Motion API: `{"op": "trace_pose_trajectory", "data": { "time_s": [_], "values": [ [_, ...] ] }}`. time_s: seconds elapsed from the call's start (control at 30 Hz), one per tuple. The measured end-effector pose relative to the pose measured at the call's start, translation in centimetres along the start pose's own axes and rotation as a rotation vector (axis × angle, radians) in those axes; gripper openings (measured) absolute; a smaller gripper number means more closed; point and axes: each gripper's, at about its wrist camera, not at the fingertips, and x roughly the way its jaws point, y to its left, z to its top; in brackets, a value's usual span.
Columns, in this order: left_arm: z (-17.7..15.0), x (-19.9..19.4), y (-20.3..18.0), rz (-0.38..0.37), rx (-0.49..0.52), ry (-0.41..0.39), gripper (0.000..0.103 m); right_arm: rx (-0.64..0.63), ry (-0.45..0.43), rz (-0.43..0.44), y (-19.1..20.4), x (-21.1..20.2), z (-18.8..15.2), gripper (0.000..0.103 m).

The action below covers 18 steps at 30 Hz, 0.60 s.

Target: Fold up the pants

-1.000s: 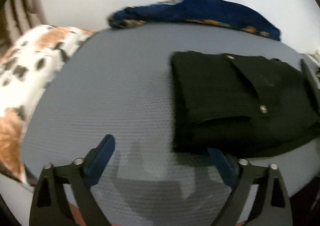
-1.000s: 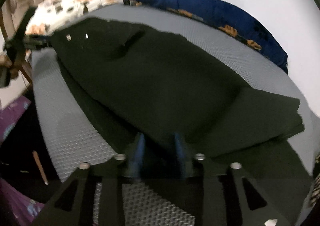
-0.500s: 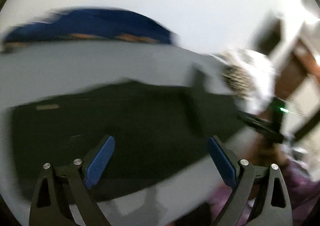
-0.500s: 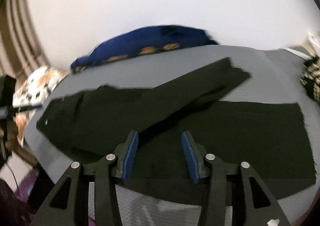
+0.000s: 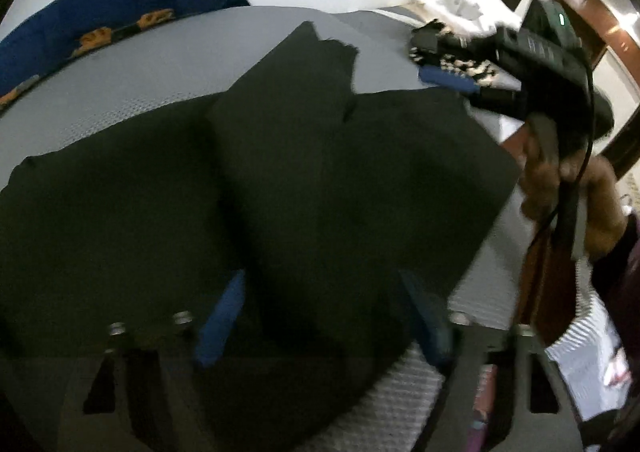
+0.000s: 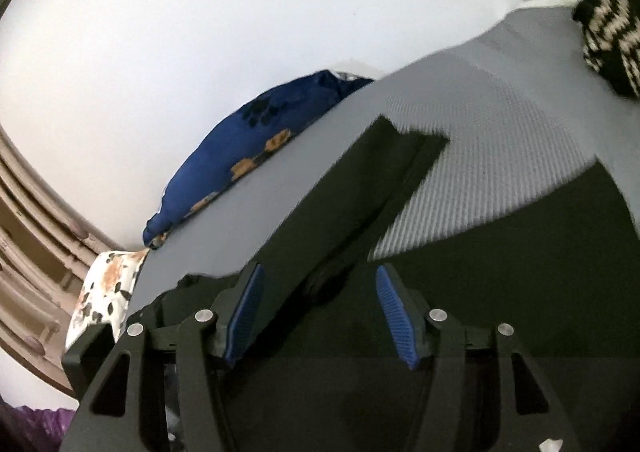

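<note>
Lying half-folded on grey bed (image 6: 492,155): black pants (image 5: 320,171). Left tool (image 5: 320,316) closing, right tool (image 6: 320,312) opening (both gripping nothing).

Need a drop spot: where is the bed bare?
Bare grey mattress between the pants and the blue pillow; another patch right of the folded-over leg, toward the knit cloth. Near side is crowded: pants fill it, both grippers above.
</note>
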Motion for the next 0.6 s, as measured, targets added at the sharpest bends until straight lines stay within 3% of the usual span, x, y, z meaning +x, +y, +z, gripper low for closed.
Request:
{"op": "trace_pose_trajectory", "data": {
  "time_s": [0.13, 0.17, 0.27, 0.47, 0.6],
  "values": [
    [0.0, -0.3, 1.9, -0.023, -0.048, -0.03, 0.033, -0.066, -0.016, -0.024, -0.2, 1.8, 2.3, 0.054],
    [0.0, -0.2, 2.3, -0.036, -0.066, -0.032, 0.03, -0.071, -0.017, -0.025, -0.5, 2.4, 2.8, 0.051],
    [0.4, 0.1, 3.2, -0.093, -0.116, -0.043, 0.029, -0.09, -0.003, -0.036, -0.9, 4.3, 4.3, 0.05],
    [0.0, -0.1, 3.3, -0.112, -0.137, -0.066, 0.028, -0.119, 0.075, -0.147, -1.8, 7.4, 5.4, 0.046],
    [0.2, 0.0, 3.8, -0.139, -0.158, -0.061, 0.028, -0.088, 0.091, -0.11, -3.0, 8.5, 5.5, 0.046]
  ]
}}
